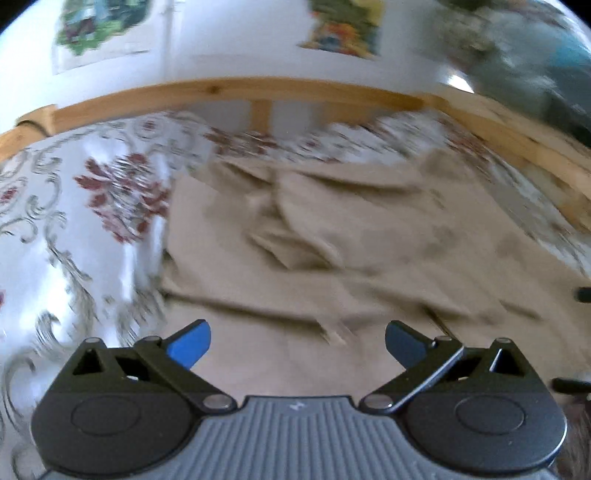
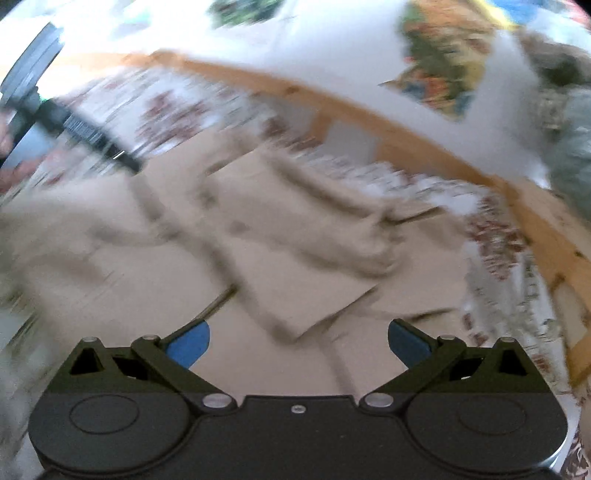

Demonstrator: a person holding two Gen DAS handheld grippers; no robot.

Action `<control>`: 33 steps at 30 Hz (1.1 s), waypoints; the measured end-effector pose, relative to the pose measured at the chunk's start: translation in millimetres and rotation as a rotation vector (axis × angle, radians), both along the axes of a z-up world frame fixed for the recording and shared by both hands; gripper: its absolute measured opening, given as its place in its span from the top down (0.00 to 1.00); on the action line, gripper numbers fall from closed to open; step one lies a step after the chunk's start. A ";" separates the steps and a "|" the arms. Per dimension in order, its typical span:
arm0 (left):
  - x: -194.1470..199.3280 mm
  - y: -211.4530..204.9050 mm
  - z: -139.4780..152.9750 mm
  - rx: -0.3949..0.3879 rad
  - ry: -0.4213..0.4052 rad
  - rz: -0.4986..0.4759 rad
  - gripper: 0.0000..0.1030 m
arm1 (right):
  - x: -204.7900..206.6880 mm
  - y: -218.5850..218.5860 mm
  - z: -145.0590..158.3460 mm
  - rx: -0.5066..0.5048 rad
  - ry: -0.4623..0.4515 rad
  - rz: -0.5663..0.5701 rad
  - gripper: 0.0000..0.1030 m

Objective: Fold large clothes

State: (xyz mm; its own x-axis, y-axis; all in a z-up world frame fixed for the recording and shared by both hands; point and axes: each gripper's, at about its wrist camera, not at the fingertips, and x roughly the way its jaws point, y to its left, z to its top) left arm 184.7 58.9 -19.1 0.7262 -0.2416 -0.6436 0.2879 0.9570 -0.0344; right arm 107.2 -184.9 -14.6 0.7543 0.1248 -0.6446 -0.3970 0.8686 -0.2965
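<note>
Left wrist view: my left tongs (image 1: 297, 343) stand wide apart at the lower centre of the frame, blue pads facing inward, with nothing between them; below and beyond them lies the beige garment (image 1: 332, 240), rumpled and partly layered, filling the centre and right of the frame. It rests on the bed, whose white cover with red and grey floral print (image 1: 85, 206) shows at left. A wooden bed rail (image 1: 236, 92) curves across the upper frame in front of a white wall carrying two colourful pictures (image 1: 99, 26), a detail sharper here than in the other view. Right wrist view: my right tongs (image 2: 298, 343) are likewise spread wide and hold nothing, hanging over the same beige garment (image 2: 258, 258), which here shows a flat squared flap (image 2: 314, 299) lying just ahead of the pads, seen only in this view. At the upper left of this frame appears the other tool's dark body (image 2: 74, 125) with part of my hand (image 2: 14, 173) at the edge. The wooden rail (image 2: 406, 136) runs diagonally from upper centre to the right edge, with the floral cover (image 2: 495, 236) beneath it at right. Both views are motion-blurred, the right wrist view more heavily, so fine fabric detail cannot be read.
</note>
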 end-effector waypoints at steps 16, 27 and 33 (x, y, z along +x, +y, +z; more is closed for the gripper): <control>-102.8 -56.5 -43.9 0.204 0.045 -0.364 0.01 | -37.5 38.8 -49.3 -0.222 0.085 0.257 0.01; -108.9 -79.9 -61.4 0.385 0.025 -0.382 0.01 | -42.5 37.1 -39.9 -0.252 -0.124 0.231 0.01; -99.5 -70.5 -47.0 0.411 -0.026 -0.274 0.11 | -37.5 22.8 -20.8 -0.154 -0.227 0.124 0.01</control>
State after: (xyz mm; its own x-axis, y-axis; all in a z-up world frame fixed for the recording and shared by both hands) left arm 85.2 -11.5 -66.1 0.6888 -0.1561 -0.7079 0.5265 0.7790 0.3405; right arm 69.8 -162.2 -35.4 0.8661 0.1391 -0.4801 -0.4062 0.7556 -0.5139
